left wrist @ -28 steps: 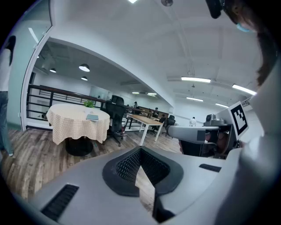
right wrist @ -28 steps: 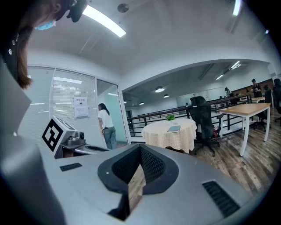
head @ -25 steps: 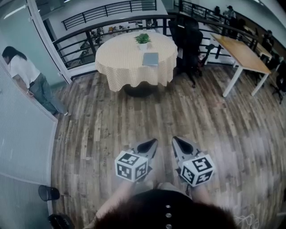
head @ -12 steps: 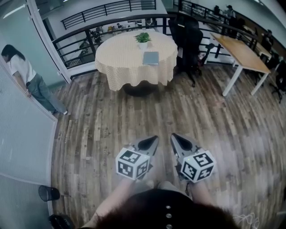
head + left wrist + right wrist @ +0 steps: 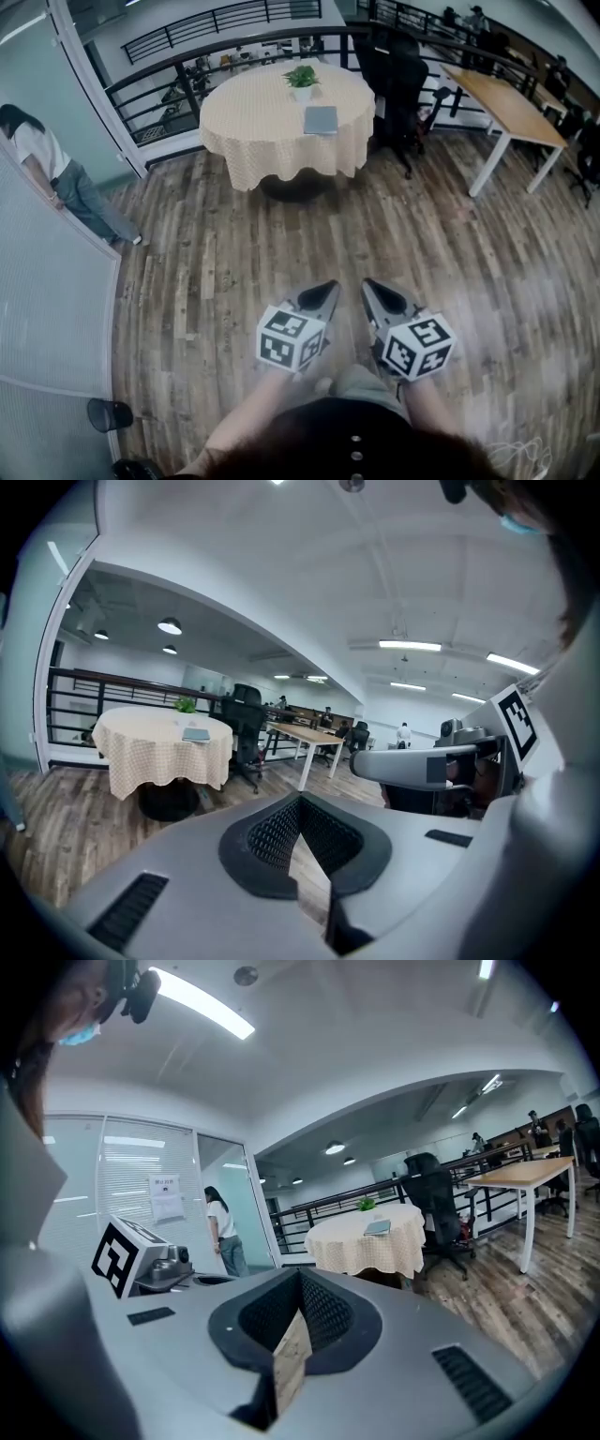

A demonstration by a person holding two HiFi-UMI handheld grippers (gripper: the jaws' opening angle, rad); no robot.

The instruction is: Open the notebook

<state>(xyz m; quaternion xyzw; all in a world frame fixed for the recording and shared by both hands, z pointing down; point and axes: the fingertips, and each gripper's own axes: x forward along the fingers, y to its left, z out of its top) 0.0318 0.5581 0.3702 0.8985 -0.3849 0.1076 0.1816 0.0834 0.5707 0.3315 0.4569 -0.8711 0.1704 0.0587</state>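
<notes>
A grey-blue notebook (image 5: 321, 119) lies shut on a round table (image 5: 253, 131) under a cream checked cloth, far across the wooden floor. Both grippers hang low in front of me, well short of the table and pointing toward it. My left gripper (image 5: 330, 286) is shut with nothing in it, and my right gripper (image 5: 368, 284) beside it also looks shut and empty. In the left gripper view the notebook (image 5: 196, 734) shows small beyond the left gripper (image 5: 300, 803). The right gripper view has the notebook (image 5: 378, 1227) beyond the right gripper (image 5: 300, 1279).
A small potted plant (image 5: 301, 80) stands on the table behind the notebook. Black office chairs (image 5: 398, 75) and a wooden desk (image 5: 506, 108) stand to the right, a railing (image 5: 187, 56) runs behind. A person (image 5: 42, 169) stands by the glass wall at left.
The view has crept a little toward the table and both grippers have moved with it, the left one slightly rightward. The person at left has shifted toward the frame's edge.
</notes>
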